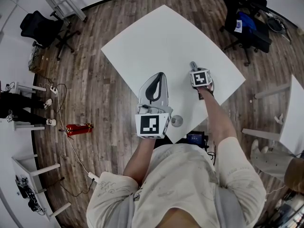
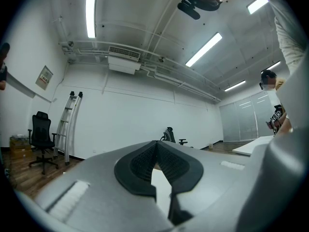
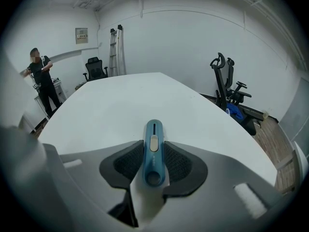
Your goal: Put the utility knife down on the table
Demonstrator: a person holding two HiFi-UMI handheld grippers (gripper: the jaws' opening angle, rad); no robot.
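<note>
Utility knife (image 3: 153, 153) sits clamped in the right gripper (image 3: 153, 146), tip toward 12 o'clock over the surface (image 3: 120, 100), likely needing lowering then release; left gripper (image 2: 157, 143) closed, empty.

The head view looks steeply down from above the person onto the white table (image 1: 166, 37) and the wood floor (image 1: 95, 103) around it. The left gripper view sits close behind the left gripper (image 2: 155, 145) and faces level across the room toward a white wall (image 2: 145, 115), while the right gripper view rides the right gripper (image 3: 153, 144) and tilts down over the near table top. All three views share the ladder (image 2: 67, 124) and the black office chair (image 2: 41, 139) beside it.
</note>
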